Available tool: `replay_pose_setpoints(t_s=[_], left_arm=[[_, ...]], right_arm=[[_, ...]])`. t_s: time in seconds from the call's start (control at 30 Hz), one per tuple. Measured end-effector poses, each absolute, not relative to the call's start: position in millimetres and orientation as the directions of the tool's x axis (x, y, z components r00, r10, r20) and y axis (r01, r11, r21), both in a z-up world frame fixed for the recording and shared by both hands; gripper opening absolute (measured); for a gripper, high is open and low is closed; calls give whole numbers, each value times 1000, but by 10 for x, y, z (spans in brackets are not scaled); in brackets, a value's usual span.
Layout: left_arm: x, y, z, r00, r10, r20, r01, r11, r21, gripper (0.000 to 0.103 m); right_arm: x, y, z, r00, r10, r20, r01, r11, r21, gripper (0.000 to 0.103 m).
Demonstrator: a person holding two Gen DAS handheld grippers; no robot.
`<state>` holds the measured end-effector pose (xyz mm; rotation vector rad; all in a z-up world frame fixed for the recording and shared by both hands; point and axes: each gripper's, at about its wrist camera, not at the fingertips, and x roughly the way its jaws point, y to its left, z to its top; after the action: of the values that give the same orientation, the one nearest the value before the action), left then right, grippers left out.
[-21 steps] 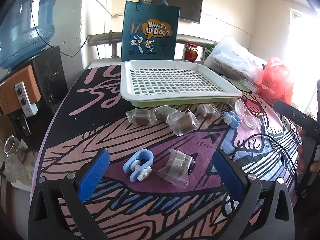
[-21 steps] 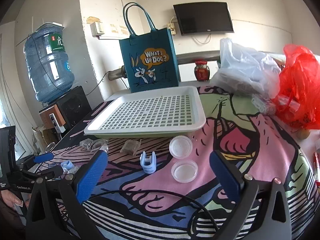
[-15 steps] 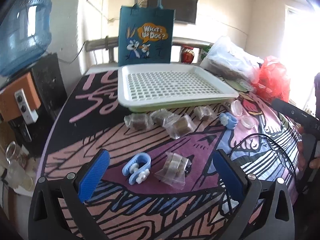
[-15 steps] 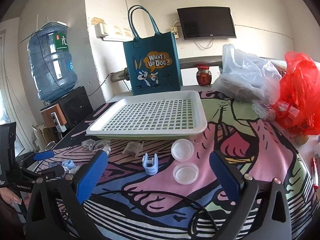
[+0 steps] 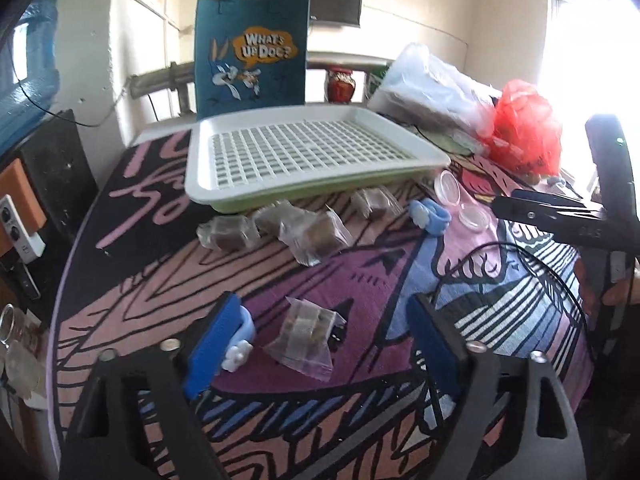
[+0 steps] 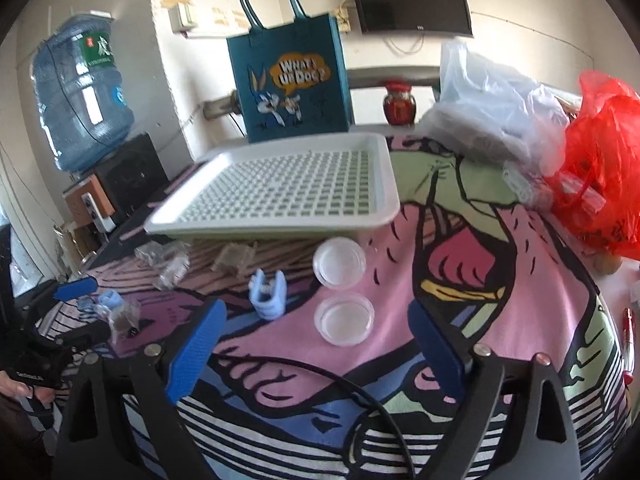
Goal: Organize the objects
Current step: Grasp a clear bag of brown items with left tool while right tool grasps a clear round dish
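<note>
Left gripper (image 5: 320,334) now lower and narrower than before, open around clear packet (image 5: 305,334) near white slotted plastic tray (image 5: 308,148), right gripper (image 6: 316,350) open, empty.

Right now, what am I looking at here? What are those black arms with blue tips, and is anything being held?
There is no robot here: a person holds a hand grabber in each hand, and a camera on each one looks forward along its two blue-padded fingers. One picture comes from the left tool, the other from the right tool. Both are open and hold nothing. On the patterned tablecloth stands an empty white slotted tray. In front of it lie small clear packets of brown cubes, two blue clips, and two clear round lids. One packet lies between the left tool's fingers, untouched, with the second clip beside its left pad. A blue cartoon bag stands behind the tray.
</note>
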<state>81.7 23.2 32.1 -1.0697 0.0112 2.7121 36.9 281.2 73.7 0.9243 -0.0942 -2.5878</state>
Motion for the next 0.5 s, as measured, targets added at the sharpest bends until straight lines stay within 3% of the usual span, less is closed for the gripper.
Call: replay_pose_setpoints(t_s=[0.2, 0.33, 0.47, 0.5], left_arm=[[706, 223, 225, -648, 259, -716, -240, -962, -131, 57], [638, 211, 161, -620, 247, -745, -222, -966, -136, 55], [593, 179, 131, -609, 224, -761, -192, -972, -132, 35], [585, 172, 128, -609, 221, -762, -188, -973, -132, 34]], right_arm=[[446, 3002, 834, -648, -359, -671, 316, -929, 192, 83], [422, 3049, 869, -610, -346, -713, 308, -932, 189, 76], [348, 3014, 871, -575, -343, -743, 308, -932, 191, 72], [314, 3002, 870, -564, -343, -751, 307, -931, 195, 71]])
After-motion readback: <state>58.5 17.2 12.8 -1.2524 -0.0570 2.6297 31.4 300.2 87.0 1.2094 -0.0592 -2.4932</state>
